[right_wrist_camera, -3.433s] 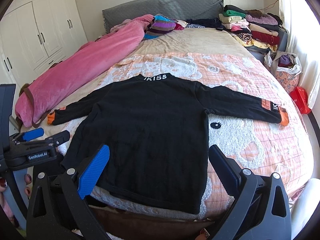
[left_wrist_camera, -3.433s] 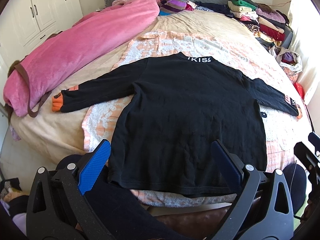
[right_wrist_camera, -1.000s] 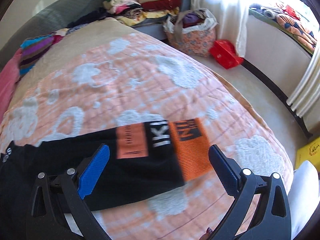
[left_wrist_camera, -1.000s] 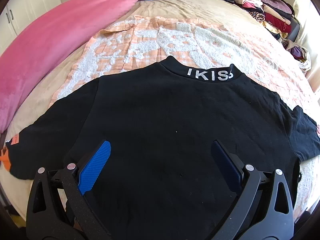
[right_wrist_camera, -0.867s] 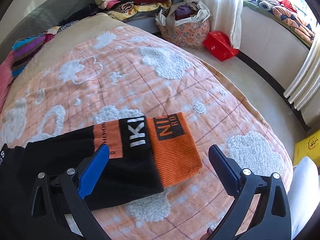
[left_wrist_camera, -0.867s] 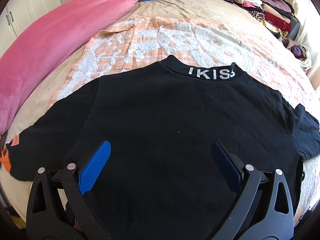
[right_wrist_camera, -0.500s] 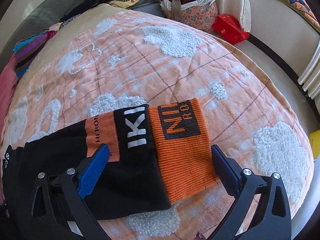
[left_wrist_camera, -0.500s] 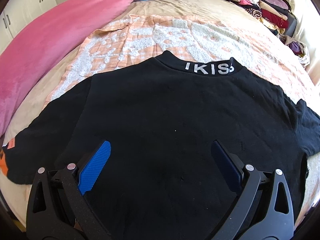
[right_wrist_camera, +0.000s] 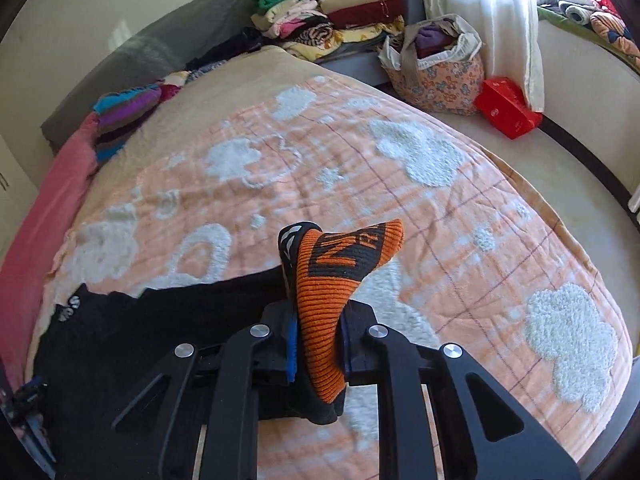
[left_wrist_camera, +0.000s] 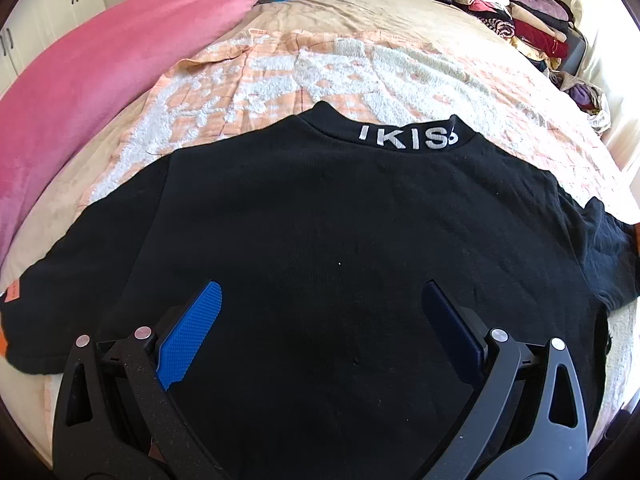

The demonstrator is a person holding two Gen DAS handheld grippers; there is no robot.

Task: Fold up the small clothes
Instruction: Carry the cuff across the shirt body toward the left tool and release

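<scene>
A black long-sleeved top (left_wrist_camera: pixel 320 248) with white letters on its collar (left_wrist_camera: pixel 408 140) lies flat on the bed, back up. My left gripper (left_wrist_camera: pixel 320 320) is open and empty, hovering just above the middle of the top. My right gripper (right_wrist_camera: pixel 318 344) is shut on the orange ribbed cuff (right_wrist_camera: pixel 332 280) of the top's right sleeve and holds it lifted off the blanket. The rest of the black sleeve (right_wrist_camera: pixel 180 320) trails left toward the body. The left sleeve's orange cuff (left_wrist_camera: pixel 8 320) lies at the far left edge.
The top rests on an orange and white fleece blanket (right_wrist_camera: pixel 400 184). A long pink bolster (left_wrist_camera: pixel 88 80) lies along the bed's left side. Stacks of folded clothes (right_wrist_camera: pixel 332 16) sit at the head. A flowered bag (right_wrist_camera: pixel 436 64) and red box (right_wrist_camera: pixel 508 108) stand on the floor.
My right gripper has closed on the orange cuff and raised it off the blanket. My left gripper has stayed open over the top, shifting only slightly.
</scene>
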